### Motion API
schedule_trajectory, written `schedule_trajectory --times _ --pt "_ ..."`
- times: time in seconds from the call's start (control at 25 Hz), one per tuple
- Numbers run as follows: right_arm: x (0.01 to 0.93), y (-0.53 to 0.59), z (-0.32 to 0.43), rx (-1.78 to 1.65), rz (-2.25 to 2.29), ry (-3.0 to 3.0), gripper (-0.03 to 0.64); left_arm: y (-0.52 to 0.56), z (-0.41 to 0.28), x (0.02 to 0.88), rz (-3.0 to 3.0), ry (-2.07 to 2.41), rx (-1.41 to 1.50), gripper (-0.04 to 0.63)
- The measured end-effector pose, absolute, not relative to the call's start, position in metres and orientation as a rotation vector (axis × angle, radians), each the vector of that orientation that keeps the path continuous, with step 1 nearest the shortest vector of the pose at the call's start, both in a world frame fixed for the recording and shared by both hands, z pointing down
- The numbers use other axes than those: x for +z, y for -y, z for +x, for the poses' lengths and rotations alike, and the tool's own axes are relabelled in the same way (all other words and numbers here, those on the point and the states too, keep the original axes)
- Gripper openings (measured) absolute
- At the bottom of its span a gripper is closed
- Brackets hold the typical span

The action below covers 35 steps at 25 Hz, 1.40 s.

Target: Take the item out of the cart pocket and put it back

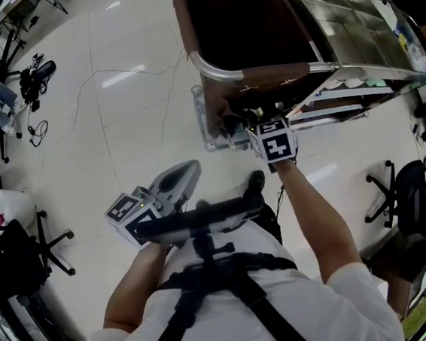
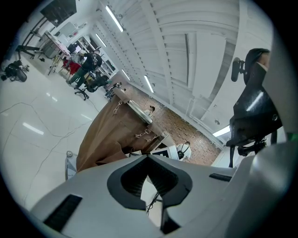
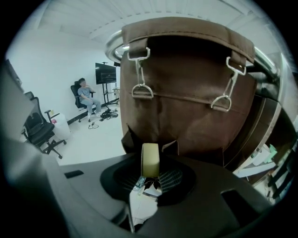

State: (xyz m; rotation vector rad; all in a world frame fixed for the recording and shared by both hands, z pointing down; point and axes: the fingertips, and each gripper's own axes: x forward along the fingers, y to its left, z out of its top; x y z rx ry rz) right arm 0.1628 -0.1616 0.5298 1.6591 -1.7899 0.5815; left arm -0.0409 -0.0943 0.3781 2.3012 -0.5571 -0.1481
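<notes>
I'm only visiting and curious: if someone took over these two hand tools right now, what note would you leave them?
Left gripper: jaws together, nothing in them.
Right gripper: clamped on the pale roll, at the pocket of the brown bag.
Done: roll gripped. I cannot tell whether it is fully out of the pocket.
Left to do: lift it clear, then put it back in the pocket.

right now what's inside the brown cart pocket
Only a pale roll at the pocket mouth, gripped by the right hand-held gripper. Deeper inside is covered by its own fabric.
</notes>
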Motion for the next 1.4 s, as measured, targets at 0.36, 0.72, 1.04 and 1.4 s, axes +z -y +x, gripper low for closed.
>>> schedule_trajectory --times 0.36,0.72,1.04,1.4 --pt "0.534 0.163 0.161 0.587 1.637 1.793 0.083 0.095 -0.044 0.379 2.296 0.567 -0.157 -0.006" --pt "0.529 0.161 0.162 0.547 1.652 1.792 0.081 0.095 -0.044 0.376 2.298 0.564 -0.165 -0.006" --pt "0.52 0.155 0.165 0.535 1.678 1.779 0.08 0.092 -0.045 0.376 2.302 0.559 -0.169 -0.006" --pt "0.505 0.15 0.165 0.522 1.707 1.8 0.08 0.087 -0.044 0.376 2.307 0.546 -0.164 -0.006"
